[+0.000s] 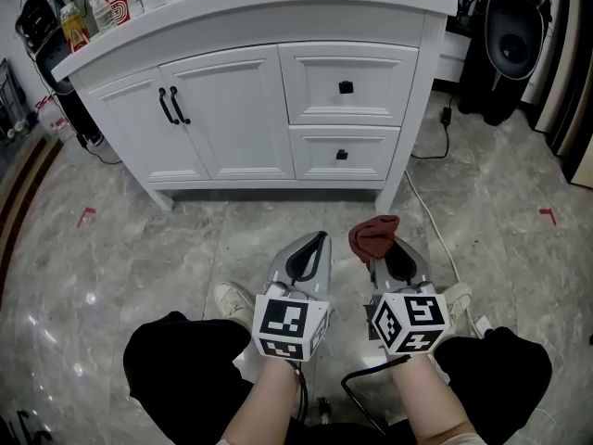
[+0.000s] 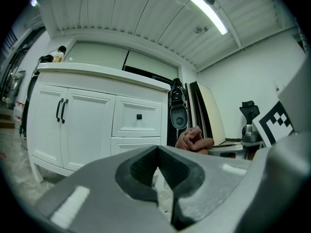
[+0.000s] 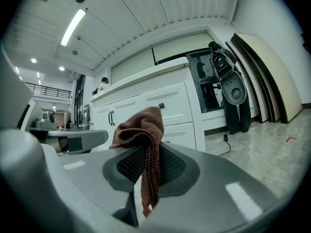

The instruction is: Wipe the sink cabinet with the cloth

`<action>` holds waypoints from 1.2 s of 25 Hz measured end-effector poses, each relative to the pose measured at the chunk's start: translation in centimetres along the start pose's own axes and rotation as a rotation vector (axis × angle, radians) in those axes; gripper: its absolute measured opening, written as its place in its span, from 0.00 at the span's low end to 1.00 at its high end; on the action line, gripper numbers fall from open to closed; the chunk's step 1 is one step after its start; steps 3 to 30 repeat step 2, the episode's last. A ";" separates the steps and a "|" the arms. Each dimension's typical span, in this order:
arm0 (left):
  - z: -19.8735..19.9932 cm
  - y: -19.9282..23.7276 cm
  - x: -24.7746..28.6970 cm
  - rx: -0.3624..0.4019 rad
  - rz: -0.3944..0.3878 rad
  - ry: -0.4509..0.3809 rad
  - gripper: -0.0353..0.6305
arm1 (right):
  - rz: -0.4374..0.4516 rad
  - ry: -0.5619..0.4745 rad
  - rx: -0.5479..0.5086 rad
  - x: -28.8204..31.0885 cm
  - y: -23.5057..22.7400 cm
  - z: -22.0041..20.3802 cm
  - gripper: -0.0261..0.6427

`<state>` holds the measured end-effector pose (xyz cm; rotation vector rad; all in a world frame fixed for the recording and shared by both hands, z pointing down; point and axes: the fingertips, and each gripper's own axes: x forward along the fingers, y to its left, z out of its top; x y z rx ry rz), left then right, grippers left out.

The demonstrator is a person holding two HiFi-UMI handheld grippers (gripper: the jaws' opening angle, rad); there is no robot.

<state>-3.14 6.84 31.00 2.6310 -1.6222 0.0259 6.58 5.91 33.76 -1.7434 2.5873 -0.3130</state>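
A white sink cabinet (image 1: 278, 109) with two doors and two drawers stands ahead of me on the marble floor; it also shows in the left gripper view (image 2: 92, 125) and the right gripper view (image 3: 160, 113). My right gripper (image 1: 383, 248) is shut on a rust-red cloth (image 1: 372, 234), which bunches above the jaws and hangs between them (image 3: 143, 140). My left gripper (image 1: 318, 241) is shut with nothing in it, its tips (image 2: 156, 152) meeting. Both grippers hover low in front of the cabinet, well short of it. The cloth (image 2: 192, 140) appears to the left gripper's right.
Bottles (image 1: 97, 7) stand on the countertop's left end. A black cable (image 1: 443, 133) runs along the floor right of the cabinet, near dark equipment (image 1: 510, 35) and leaning boards (image 3: 262, 76). My knees and shoes (image 1: 236, 299) are below the grippers.
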 end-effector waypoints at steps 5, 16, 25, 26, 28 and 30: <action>0.0 0.0 0.0 -0.001 -0.001 0.000 0.06 | 0.001 0.000 0.000 0.0 0.1 0.1 0.17; 0.0 0.0 0.0 -0.001 -0.001 0.000 0.06 | 0.001 0.000 0.000 0.0 0.1 0.1 0.17; 0.0 0.0 0.0 -0.001 -0.001 0.000 0.06 | 0.001 0.000 0.000 0.0 0.1 0.1 0.17; 0.0 0.0 0.0 -0.001 -0.001 0.000 0.06 | 0.001 0.000 0.000 0.0 0.1 0.1 0.17; 0.0 0.0 0.0 -0.001 -0.001 0.000 0.06 | 0.001 0.000 0.000 0.0 0.1 0.1 0.17; 0.0 0.0 0.0 -0.001 -0.001 0.000 0.06 | 0.001 0.000 0.000 0.0 0.1 0.1 0.17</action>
